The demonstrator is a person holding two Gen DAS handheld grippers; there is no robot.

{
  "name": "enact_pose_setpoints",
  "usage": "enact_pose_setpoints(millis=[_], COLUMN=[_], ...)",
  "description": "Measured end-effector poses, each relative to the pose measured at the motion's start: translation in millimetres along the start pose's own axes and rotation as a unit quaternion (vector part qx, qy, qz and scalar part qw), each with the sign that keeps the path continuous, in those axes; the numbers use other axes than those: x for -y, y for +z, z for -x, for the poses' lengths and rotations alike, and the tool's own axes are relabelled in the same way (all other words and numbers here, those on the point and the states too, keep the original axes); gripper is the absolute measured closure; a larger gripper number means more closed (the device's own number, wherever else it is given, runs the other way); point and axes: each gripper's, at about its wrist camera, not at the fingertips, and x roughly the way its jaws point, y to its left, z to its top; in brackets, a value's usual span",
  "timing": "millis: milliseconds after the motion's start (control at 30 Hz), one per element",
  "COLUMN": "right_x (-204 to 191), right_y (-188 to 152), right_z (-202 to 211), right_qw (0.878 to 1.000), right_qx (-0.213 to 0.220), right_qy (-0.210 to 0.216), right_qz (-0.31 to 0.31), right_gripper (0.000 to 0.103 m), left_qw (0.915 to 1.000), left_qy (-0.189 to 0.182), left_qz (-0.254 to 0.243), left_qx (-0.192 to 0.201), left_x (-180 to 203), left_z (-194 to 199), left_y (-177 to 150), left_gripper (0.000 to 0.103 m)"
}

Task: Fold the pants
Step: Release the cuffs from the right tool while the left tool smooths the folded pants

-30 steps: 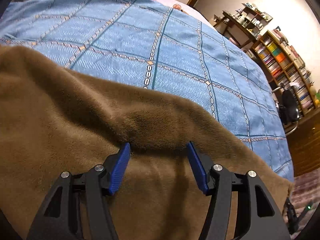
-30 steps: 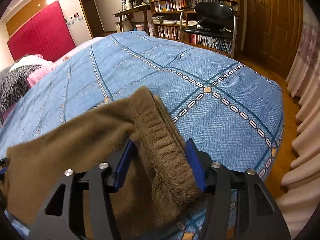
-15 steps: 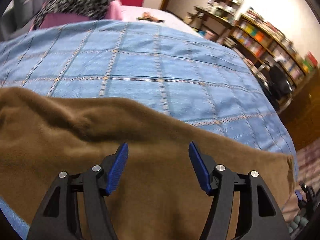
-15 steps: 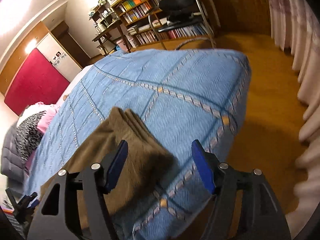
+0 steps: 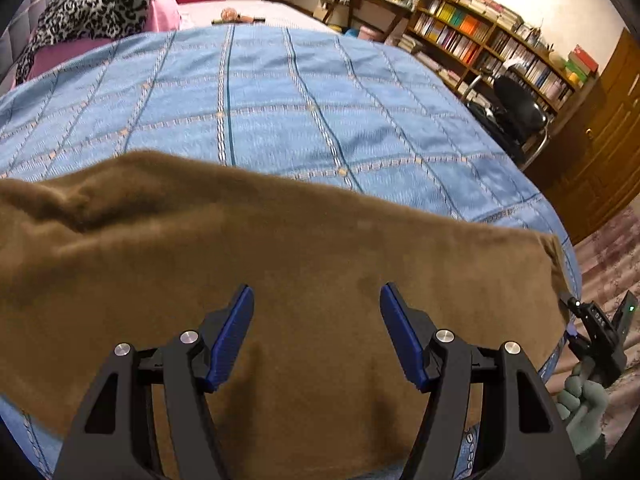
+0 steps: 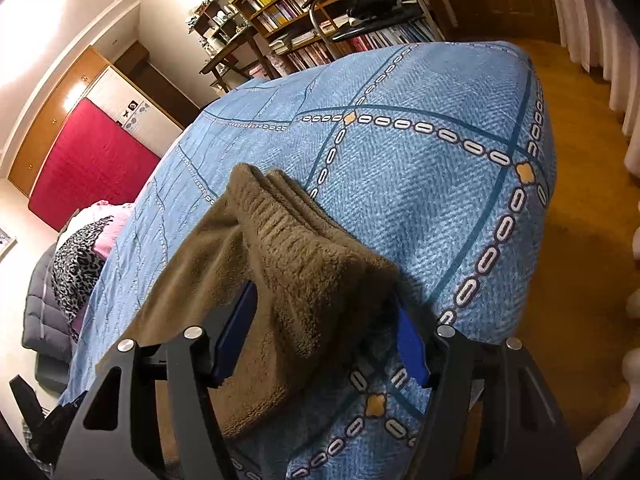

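Pants (image 5: 280,280) of brown fleece lie folded lengthwise across the near edge of the bed, spread over its blue patterned bedspread (image 5: 280,120). We hold the left hand-held gripper (image 5: 316,332) above the middle of the cloth, its blue-padded fingers set wide with nothing between them. Our right hand-held gripper (image 6: 324,332) sits at the right end of the pants (image 6: 288,260), jaws wide, the ribbed waistband bunched up in the gap between the pads; we cannot tell whether the pads touch it. Far right stand bookshelves (image 5: 492,44) and a black office chair (image 5: 516,108); far left, a leopard-print pillow (image 5: 92,4) rests by a red headboard (image 6: 88,164).
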Motion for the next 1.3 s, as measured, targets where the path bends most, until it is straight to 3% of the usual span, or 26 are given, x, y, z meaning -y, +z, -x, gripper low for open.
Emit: enact_pose_setpoints(millis=[33,133,300,433,500,700,967,1067,1167,1300], right_x=[1,-3,-50,-113,-143,-237,-330,-352,-366,-359], right_y=[1,5,3,-7,-14,-57,-135,-173,-220,-256], right_z=[2,11,39,65,75,78,47,30,8,-15], right_qw=[1.0,1.0,0.998,0.989,0.982,0.958,0.929,0.913,0.889,0.868], right_qx=[-0.001,-0.003,0.026,0.057,0.068,0.065,0.02,0.004,-0.018,-0.053], right_qy=[-0.006,-0.001,0.004,0.031,0.048,0.103,0.129,0.128,0.12,0.101], right_qz=[0.0,0.002,0.059,0.135,0.167,0.258,0.347,0.387,0.442,0.483], right_gripper=[0.062,0.076,0.08,0.08,0.08,0.08,0.08,0.08,0.08,0.077], left_qw=[1.0,1.0,0.9999,0.9998,0.999,0.9948,0.9922,0.9906,0.9894,0.9878], left_qy=[-0.002,0.0,-0.005,-0.011,-0.031,-0.073,-0.076,-0.076,-0.074,-0.078], left_qz=[0.0,-0.006,0.004,0.011,0.028,0.069,0.091,0.106,0.117,0.13], left_qx=[-0.003,-0.001,0.012,0.016,0.013,0.019,0.04,0.043,0.045,0.036], left_x=[1,3,-3,-10,-18,-41,-81,-100,-116,-131], left_z=[-1,2,13,21,25,39,58,61,63,59], left_y=[-1,-3,2,6,8,10,4,-1,-5,-10], left_gripper=[0.038,0.037,0.038,0.038,0.037,0.038,0.038,0.038,0.038,0.038])
